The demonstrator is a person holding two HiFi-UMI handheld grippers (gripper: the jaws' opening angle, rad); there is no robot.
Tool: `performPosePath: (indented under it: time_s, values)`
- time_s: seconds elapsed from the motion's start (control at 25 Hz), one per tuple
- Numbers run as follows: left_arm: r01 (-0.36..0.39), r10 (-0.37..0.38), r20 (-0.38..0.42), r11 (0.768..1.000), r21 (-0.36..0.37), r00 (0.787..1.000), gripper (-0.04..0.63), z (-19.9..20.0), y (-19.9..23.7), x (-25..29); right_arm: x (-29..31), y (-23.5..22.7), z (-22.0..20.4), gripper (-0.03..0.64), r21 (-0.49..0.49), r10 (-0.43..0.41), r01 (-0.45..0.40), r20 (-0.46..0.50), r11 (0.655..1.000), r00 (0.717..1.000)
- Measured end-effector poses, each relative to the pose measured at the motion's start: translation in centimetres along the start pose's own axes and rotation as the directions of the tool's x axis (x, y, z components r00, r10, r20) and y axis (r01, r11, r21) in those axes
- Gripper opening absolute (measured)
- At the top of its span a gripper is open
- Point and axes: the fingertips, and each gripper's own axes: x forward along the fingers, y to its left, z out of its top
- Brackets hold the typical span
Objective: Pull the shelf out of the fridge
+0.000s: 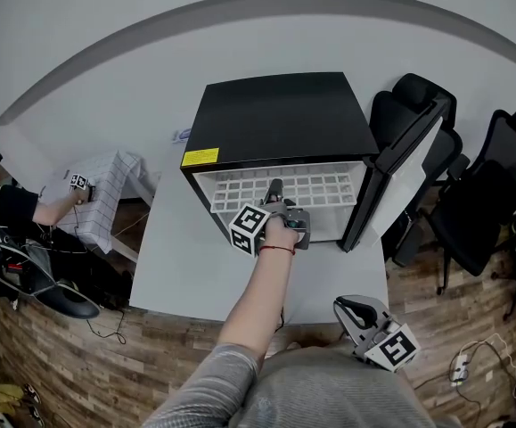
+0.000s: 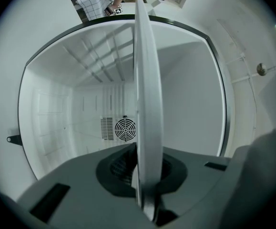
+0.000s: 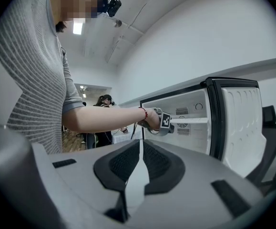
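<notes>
A black mini fridge (image 1: 275, 114) stands on a white table (image 1: 173, 257) with its door (image 1: 400, 172) swung open to the right. Its white wire shelf (image 1: 240, 190) lies in the opening and sticks out a little past the front. My left gripper (image 1: 275, 194) is shut on the shelf's front edge near the middle. In the left gripper view the shelf (image 2: 145, 80) runs edge-on between the jaws of the left gripper (image 2: 146, 194), into the white fridge interior (image 2: 61, 118). My right gripper (image 1: 351, 308) hangs low by my body, shut and empty (image 3: 138, 147).
Black office chairs (image 1: 489, 185) stand right of the open door. At the far left, another person (image 1: 8, 212) sits by a checked cloth (image 1: 106, 194). Cables (image 1: 26, 275) lie on the wooden floor. The fridge back wall has a round fan grille (image 2: 125, 129).
</notes>
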Motion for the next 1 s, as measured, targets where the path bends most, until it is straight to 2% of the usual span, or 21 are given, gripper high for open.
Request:
performPosePath:
  time_s: [1.0]
  values:
    - [-0.002, 0.002, -0.007, 1.0, -0.016, 1.0, 0.035, -0.6, -0.2, -2.2, -0.3, 1.1, 0.1, 0.014, -0.007, 0.007, -0.007, -0.004, 1.0, 1.0]
